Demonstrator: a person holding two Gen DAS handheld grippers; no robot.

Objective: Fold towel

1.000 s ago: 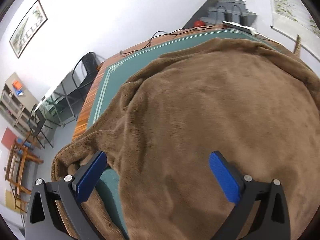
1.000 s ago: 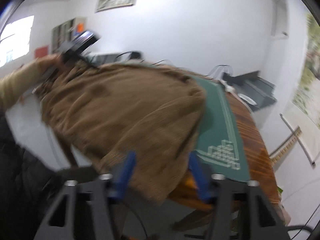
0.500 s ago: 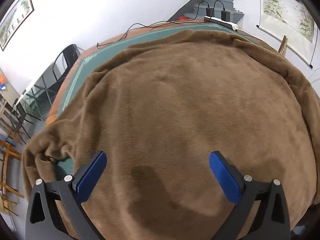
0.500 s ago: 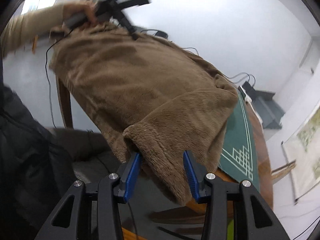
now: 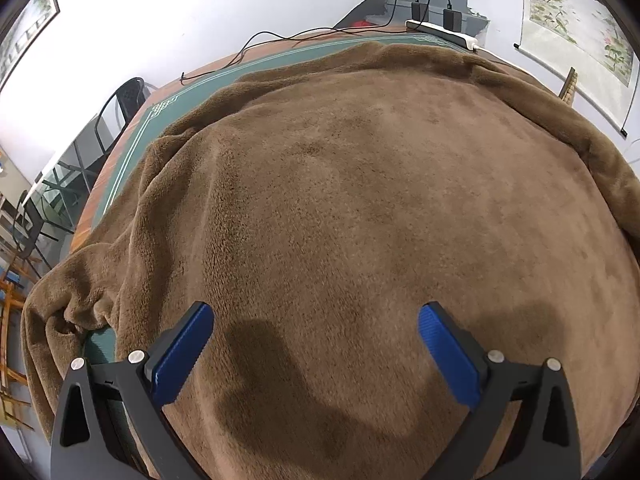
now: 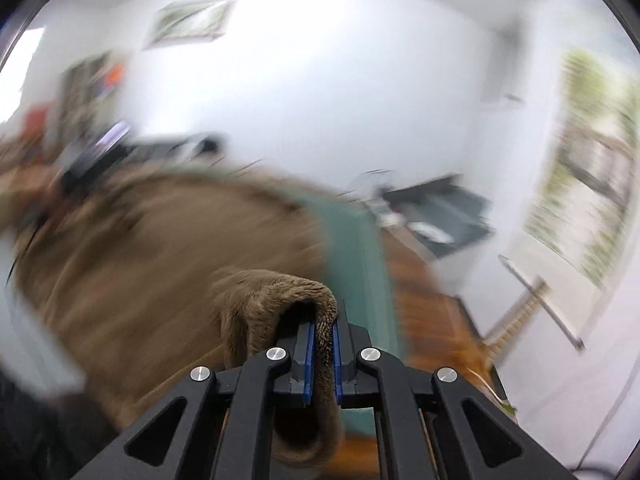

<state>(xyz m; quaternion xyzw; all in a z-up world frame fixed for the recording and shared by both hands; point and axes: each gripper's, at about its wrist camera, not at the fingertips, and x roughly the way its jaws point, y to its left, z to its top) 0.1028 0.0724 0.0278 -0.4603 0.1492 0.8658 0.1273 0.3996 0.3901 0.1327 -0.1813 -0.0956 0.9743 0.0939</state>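
A large brown plush towel [image 5: 360,208] lies spread over the green table mat [image 5: 132,148] and fills most of the left wrist view. My left gripper [image 5: 316,332] hovers just above it, jaws wide apart, nothing between the blue pads [image 5: 182,354]. In the blurred right wrist view my right gripper [image 6: 323,332] is shut on a corner of the towel [image 6: 276,292]; the edge is pinched between the blue pads and the cloth loops up over the left finger. The rest of the towel [image 6: 140,264] stretches away to the left.
A white power strip [image 5: 440,34] with plugs and cables lies at the table's far edge. Chairs [image 5: 120,108] stand off the left side. Bare wooden table [image 6: 432,308] shows right of the mat. A scroll [image 5: 576,20] hangs on the right wall.
My right gripper closed on the towel's corner and lifted it, the view swinging fast. My left gripper dropped closer to the towel, staying open.
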